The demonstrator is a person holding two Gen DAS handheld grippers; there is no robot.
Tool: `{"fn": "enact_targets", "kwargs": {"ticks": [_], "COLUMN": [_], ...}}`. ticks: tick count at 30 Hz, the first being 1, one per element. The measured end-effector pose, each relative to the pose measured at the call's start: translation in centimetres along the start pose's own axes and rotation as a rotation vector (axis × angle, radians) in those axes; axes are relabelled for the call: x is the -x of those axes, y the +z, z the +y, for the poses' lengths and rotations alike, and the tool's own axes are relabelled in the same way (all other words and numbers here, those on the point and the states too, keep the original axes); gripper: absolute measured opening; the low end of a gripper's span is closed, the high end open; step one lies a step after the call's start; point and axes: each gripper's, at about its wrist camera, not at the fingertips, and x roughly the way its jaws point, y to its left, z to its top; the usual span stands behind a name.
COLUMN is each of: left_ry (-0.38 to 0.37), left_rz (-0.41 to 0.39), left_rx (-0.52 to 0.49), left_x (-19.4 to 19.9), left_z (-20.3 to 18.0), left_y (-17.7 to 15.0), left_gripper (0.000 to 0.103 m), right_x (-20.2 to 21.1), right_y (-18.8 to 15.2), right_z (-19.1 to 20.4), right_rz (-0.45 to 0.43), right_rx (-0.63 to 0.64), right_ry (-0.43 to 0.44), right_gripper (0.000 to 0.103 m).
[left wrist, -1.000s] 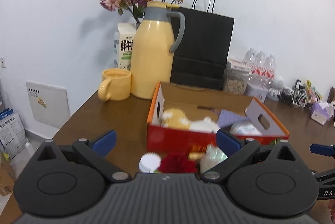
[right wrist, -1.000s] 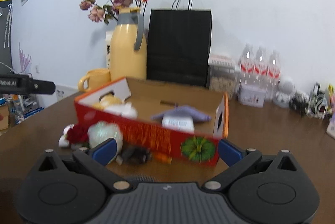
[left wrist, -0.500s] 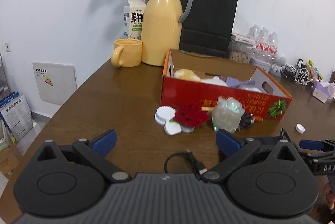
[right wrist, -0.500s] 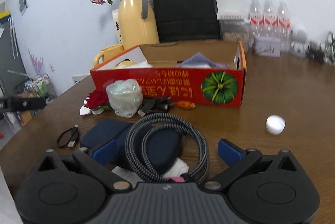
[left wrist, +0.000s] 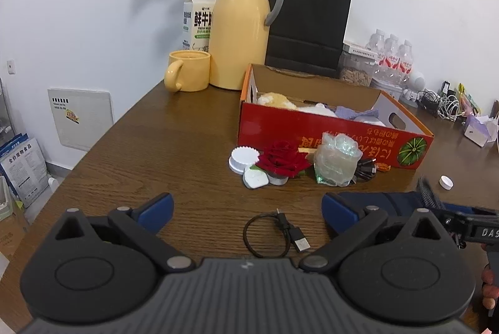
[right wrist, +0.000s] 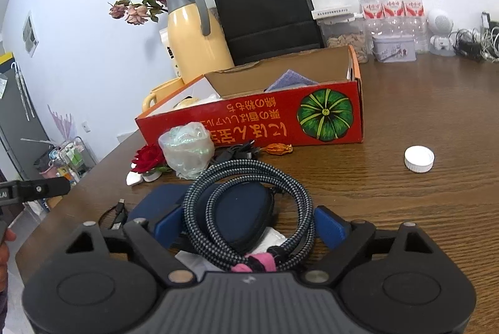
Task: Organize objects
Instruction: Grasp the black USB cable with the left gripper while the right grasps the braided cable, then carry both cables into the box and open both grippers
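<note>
A red cardboard box [left wrist: 330, 131] [right wrist: 280, 118] sits open on the brown table with soft items inside. In front of it lie a red rose [left wrist: 282, 159] [right wrist: 148, 157], white lids [left wrist: 243, 157], a clear plastic bundle [left wrist: 335, 159] [right wrist: 187, 150] and a small black cable [left wrist: 271, 235]. My left gripper [left wrist: 246, 207] is open and empty above the small cable. My right gripper [right wrist: 249, 223] is open around a coiled braided cable [right wrist: 249, 209] lying on a dark blue pouch [right wrist: 240, 209]; whether the fingers touch it I cannot tell.
A yellow thermos [left wrist: 241, 28], yellow mug [left wrist: 188, 70], milk carton [left wrist: 198, 19], black paper bag [left wrist: 307, 28] and water bottles [right wrist: 389, 0] stand at the back. A white bottle cap [right wrist: 419, 158] lies right of the box. The table's left edge [left wrist: 93, 147] drops off.
Both grippers have pulled back and risen from the box. The small cable came into the left view. The coiled cable and pouch came between the right fingers.
</note>
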Motion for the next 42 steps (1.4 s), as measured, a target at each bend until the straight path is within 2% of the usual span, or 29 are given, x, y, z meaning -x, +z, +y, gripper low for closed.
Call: {"fn": "enact_targets", "kwargs": {"ticks": [7,12,13,16,18,20,24,29,32,36,42], "left_ry": [-0.009,0.012,0.009,0.003,-0.013,-0.022,-0.024,-0.009,-0.001,-0.025,-0.037], "left_rz": [0.054,0.086,0.087,0.086,0.083,0.084,0.094,0.113,0.1,0.087,0.071], "left_rx": [-0.02,-0.039,-0.044,-0.062,-0.072,-0.091,-0.106,-0.103,-0.113,-0.108,-0.11], "left_x": [-1.4,-2.8,-3.0,-3.3,-3.3,-3.5,-4.0,-5.0,-5.1,-4.8,-4.4], "left_z": [-0.9,-1.9,-2.2,-2.8,-3.2,-3.7,-4.4,-4.8,-4.9,-4.8,-4.9], "left_y": [-0.9,-1.6,-1.7,-2.0,-2.1,-2.1,-2.2,-2.5,-2.6,-2.7,-2.7], "left_gripper": [0.103,0.103,0.1,0.079,0.055,0.047,0.042,0.04,0.019,0.013,0.013], "right_x": [1.5,2.1,2.2,2.2,2.3,2.3,2.4,2.5,2.5,2.6,2.7], "right_y": [-0.1,-0.2,-0.2,-0.2,-0.3,-0.4,-0.6,-0.7,-0.7,-0.8,-0.7], "right_z": [0.8,2.1,2.3,2.8,2.9,3.1,3.9,4.3,4.3,4.5,4.3], "right_rz": [-0.091,-0.138,-0.144,-0.151,-0.153,-0.158,-0.17,-0.172,-0.171,-0.171,-0.172], "right_rx": [0.039,0.107,0.123,0.15,0.156,0.169,0.218,0.242,0.242,0.25,0.253], "right_ry": [-0.073,-0.135,-0.143,-0.159,-0.164,-0.181,-0.196,-0.2,-0.2,-0.204,-0.203], "right_gripper": [0.087,0.087,0.087,0.087,0.087,0.087,0.087,0.087,0.087,0.087,0.087]}}
